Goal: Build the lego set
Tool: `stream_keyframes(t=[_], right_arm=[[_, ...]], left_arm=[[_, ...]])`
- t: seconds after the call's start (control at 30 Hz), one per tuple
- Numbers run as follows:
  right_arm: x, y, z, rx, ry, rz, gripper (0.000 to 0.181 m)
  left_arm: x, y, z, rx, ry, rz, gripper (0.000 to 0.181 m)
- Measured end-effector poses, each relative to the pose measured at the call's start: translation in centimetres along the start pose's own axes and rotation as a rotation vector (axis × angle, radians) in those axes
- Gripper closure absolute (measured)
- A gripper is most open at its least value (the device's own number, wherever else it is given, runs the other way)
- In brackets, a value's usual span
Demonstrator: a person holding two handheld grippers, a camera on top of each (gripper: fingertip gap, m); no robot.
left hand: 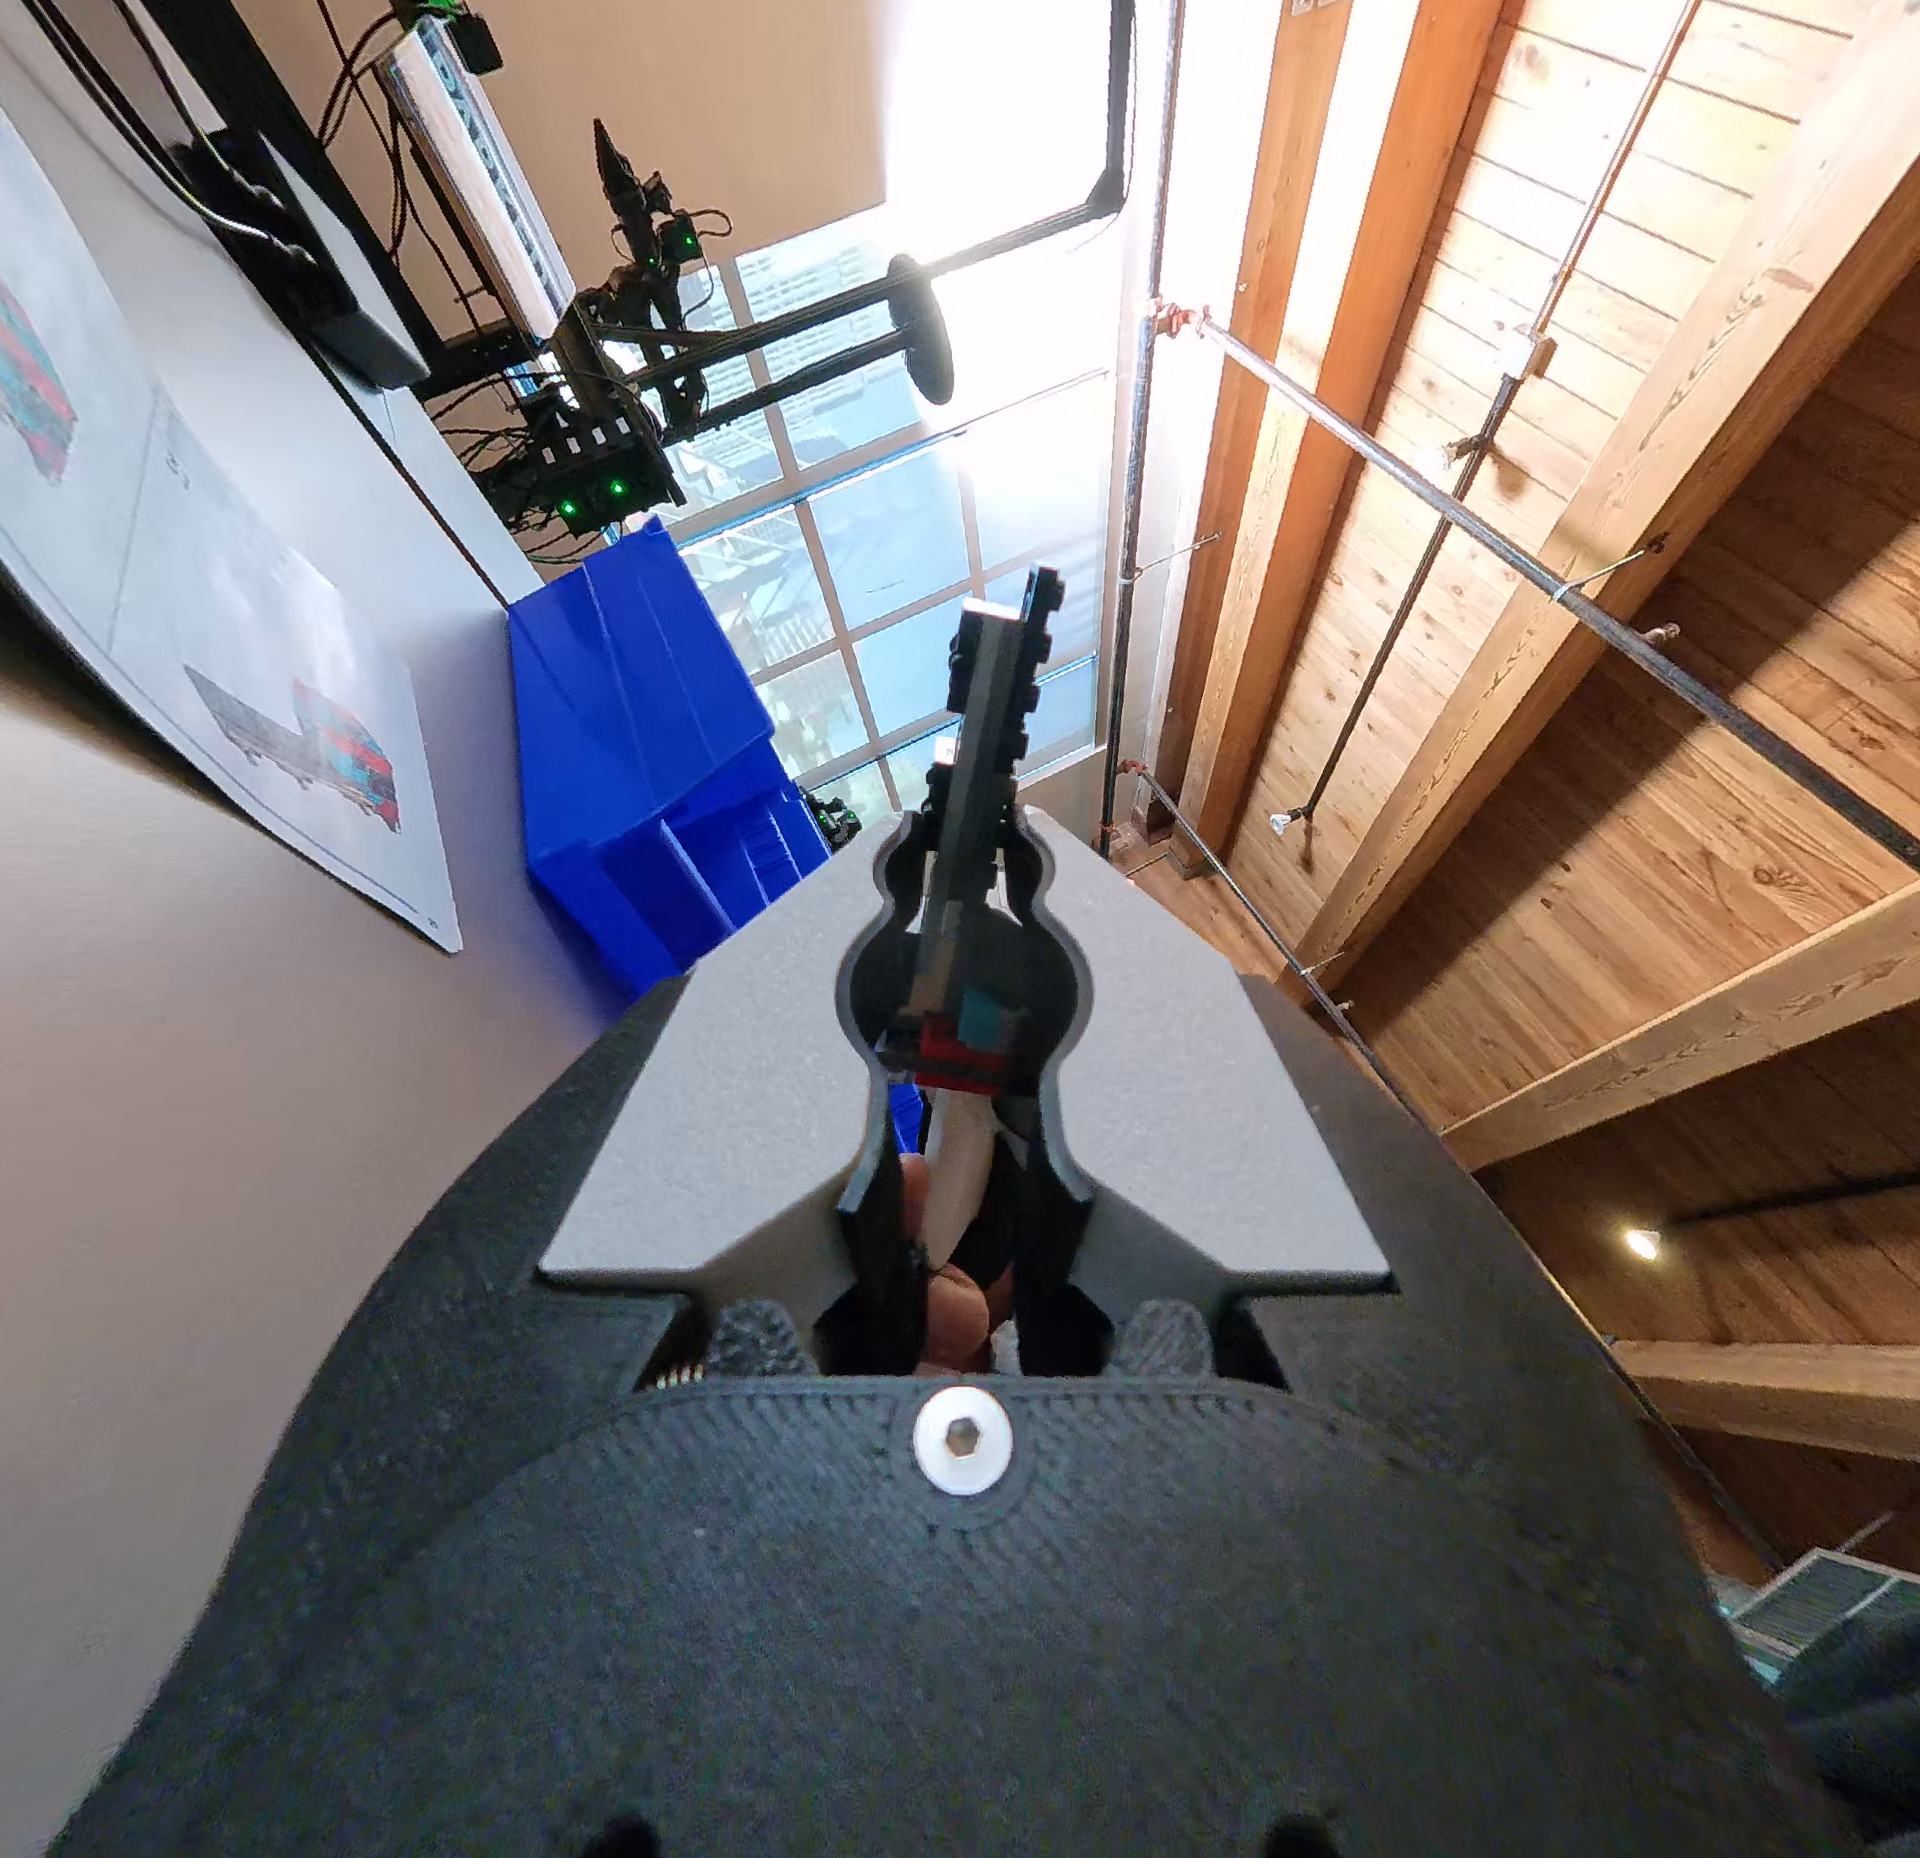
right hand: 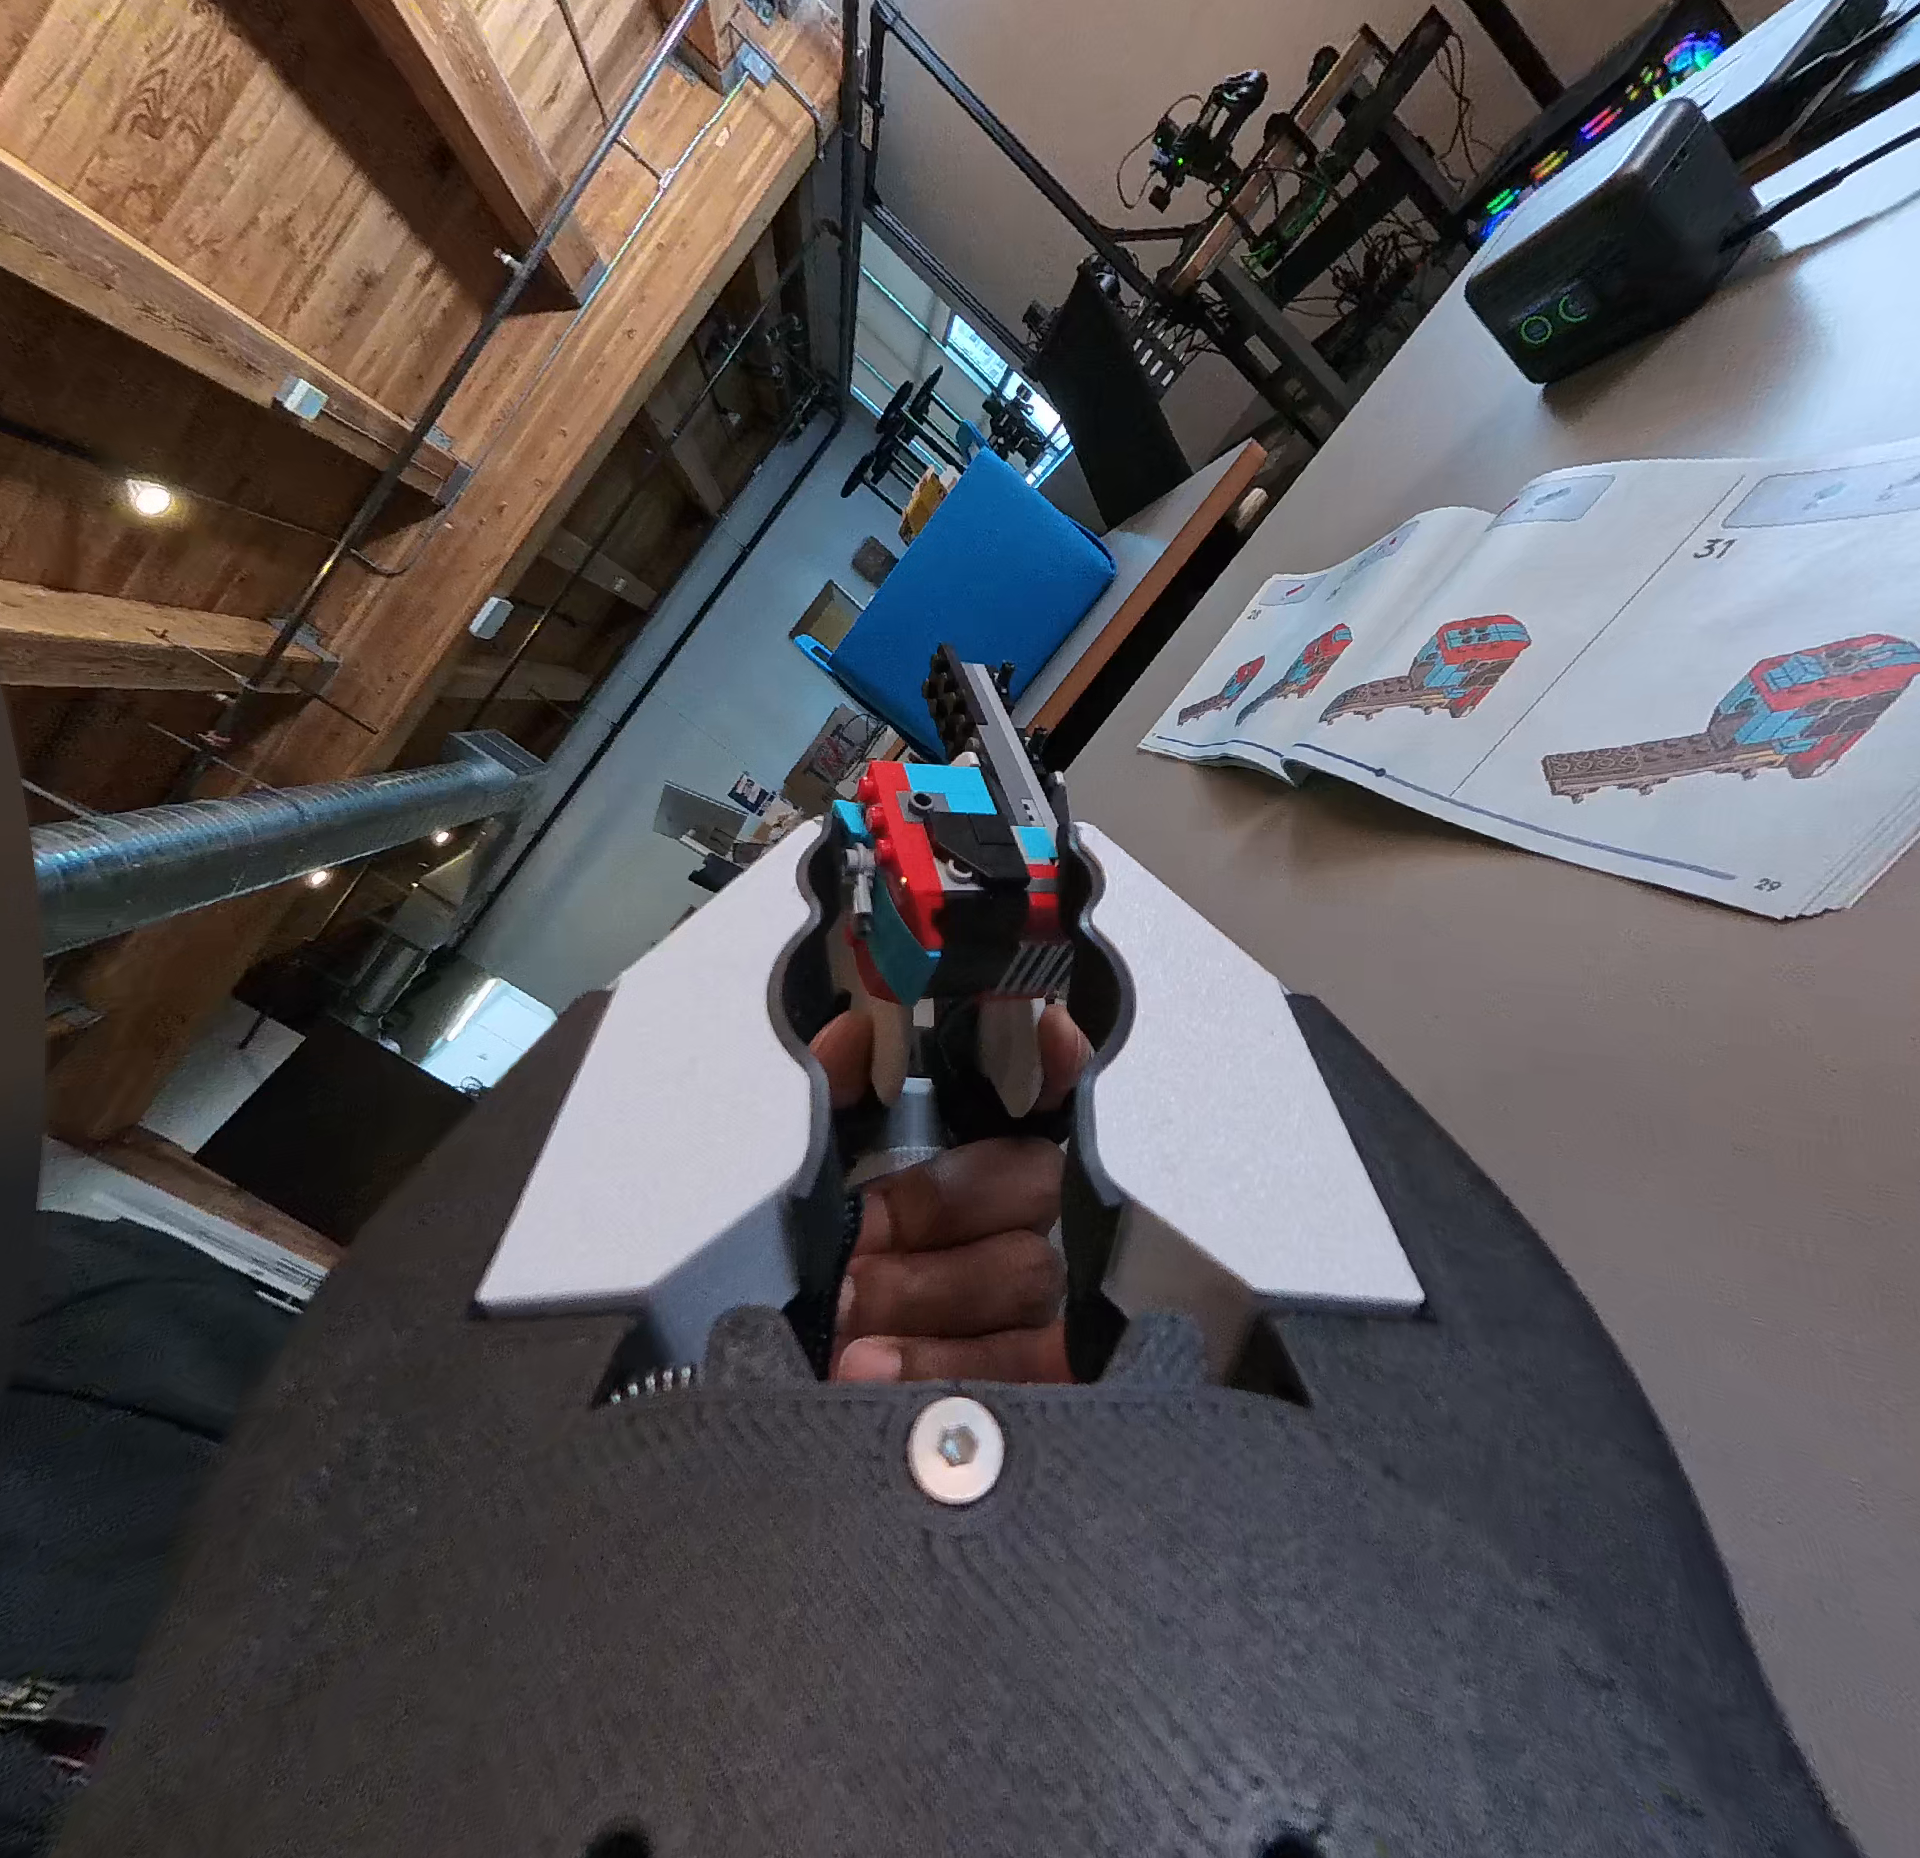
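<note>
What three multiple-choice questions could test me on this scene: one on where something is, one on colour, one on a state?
1. Where does the open paper instruction booklet lie?
A. on the grey table top
B. on the floor
C. inside the blue plastic bin

2. Which colours make up the bulky end of the small brick model?
A. yellow and green
B. red, light blue and black
C. all white

3. How is the model held?
A. lying loose
B. lifted, with the right gripper shut on it
C. taped down

Answers: 1 A, pages rest flat on the table; 2 B, those bricks show; 3 B, jaws close around it.
</note>
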State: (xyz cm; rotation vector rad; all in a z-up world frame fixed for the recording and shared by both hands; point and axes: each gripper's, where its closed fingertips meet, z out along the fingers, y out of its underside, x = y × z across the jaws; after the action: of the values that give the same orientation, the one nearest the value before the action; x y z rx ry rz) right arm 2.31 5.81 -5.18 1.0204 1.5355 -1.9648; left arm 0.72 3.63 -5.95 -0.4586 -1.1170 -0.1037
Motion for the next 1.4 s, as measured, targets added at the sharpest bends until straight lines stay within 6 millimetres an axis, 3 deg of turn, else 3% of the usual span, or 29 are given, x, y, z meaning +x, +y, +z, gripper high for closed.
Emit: stream_keyframes(t=[0.2,0.33,0.43,0.53,0.77,0.93,1.13,1.4], right_arm=[[0.0,-0.6,-0.8,0.01,0.009,-0.037,0.128],[-0.1,-0.3,-1.0,-0.015,0.139,-0.183,0.126],[-0.4,-0.4,-1.0,-0.009,0.243,-0.278,0.137],[-1.2,-0.5,-0.7,0.002,0.271,-0.329,0.153],[-1.5,-1.2,-0.9,-0.089,0.242,-0.814,0.164],[-1.4,-0.1,-1.5,-0.427,0.045,-1.196,0.166],[-1.7,0.4,-1.6,-0.691,-0.129,-1.337,0.171],[-0.1,2.6,-2.1,-0.917,-0.221,-1.388,0.173]], left_arm=[[0.6,-1.0,-0.3,0.02,0.016,0.09,0.166],[0.6,-2.3,-0.8,0.059,-0.061,0.326,0.166],[1.1,-2.9,-1.0,0.095,-0.127,0.528,0.166],[1.2,-2.8,-0.9,0.109,-0.154,0.608,0.166],[-0.5,-1.4,-0.6,-0.032,-0.137,0.375,0.166],[-1.7,1.3,-0.5,-0.236,-0.119,0.135,0.166],[-2.8,3.3,-0.7,-0.355,-0.172,0.111,0.167],[-3.6,3.9,-1.1,-0.409,-0.218,0.144,0.167]])
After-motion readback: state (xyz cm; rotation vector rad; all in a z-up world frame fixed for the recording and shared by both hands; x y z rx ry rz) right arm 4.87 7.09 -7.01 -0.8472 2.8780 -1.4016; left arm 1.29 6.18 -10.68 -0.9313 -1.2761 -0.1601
